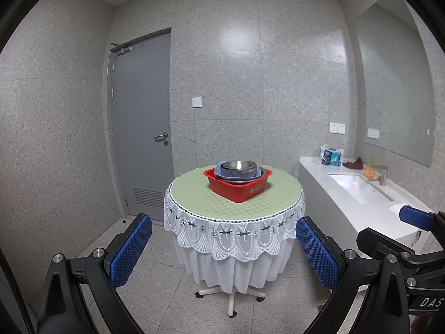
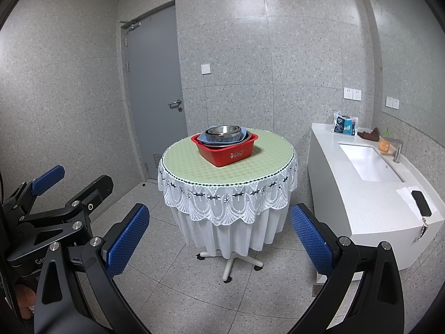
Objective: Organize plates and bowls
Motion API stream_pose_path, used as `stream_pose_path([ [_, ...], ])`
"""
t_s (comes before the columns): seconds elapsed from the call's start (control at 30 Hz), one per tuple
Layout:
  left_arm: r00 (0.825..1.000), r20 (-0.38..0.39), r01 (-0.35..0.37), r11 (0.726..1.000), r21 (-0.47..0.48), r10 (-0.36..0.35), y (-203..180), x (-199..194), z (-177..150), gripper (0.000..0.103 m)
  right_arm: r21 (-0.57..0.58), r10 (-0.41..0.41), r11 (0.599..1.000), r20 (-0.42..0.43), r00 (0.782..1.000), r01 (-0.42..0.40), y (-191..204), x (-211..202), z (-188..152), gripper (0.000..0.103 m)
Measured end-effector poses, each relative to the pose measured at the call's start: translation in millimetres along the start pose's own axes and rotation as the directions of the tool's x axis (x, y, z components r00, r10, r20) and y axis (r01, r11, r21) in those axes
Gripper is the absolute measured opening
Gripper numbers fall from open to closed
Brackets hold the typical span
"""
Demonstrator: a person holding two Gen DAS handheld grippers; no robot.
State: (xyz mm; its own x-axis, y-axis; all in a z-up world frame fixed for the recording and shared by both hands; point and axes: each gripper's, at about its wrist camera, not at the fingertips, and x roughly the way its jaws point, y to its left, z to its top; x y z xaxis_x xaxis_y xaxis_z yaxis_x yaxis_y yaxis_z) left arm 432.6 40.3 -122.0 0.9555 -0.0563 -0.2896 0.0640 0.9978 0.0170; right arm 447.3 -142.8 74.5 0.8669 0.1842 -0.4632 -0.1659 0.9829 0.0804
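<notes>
Already nested: steel bowls and pale blue plate sit stacked inside red plastic basin, frame centre, on round tabletop. Fits tidy end state or stack awaiting sorting; cannot tell which. Left gripper and right gripper low in frame, well short of table, jaws spread wide, holding nothing. Bowls shiny, round; basin squarish, glossy; cloth green, dotted, lace-edged. White sink counter at right.

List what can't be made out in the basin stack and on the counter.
- Dishes under the top steel bowl: count hidden by the red basin wall, both views.
- Basin label: too small to read.
- Packet print: too small.
- Dark object on the counter: unidentifiable.
</notes>
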Motion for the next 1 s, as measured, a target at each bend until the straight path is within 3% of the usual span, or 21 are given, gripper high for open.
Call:
stream_pose_path([
  [1.0, 1.0, 0.004, 0.004, 1.0, 0.005, -0.004, 0.7, -0.4, 2.2, 0.102, 0.001, -0.01, 1.0, 0.002, 1.0, 0.01, 0.3, -1.3, -2.2, 0.103],
])
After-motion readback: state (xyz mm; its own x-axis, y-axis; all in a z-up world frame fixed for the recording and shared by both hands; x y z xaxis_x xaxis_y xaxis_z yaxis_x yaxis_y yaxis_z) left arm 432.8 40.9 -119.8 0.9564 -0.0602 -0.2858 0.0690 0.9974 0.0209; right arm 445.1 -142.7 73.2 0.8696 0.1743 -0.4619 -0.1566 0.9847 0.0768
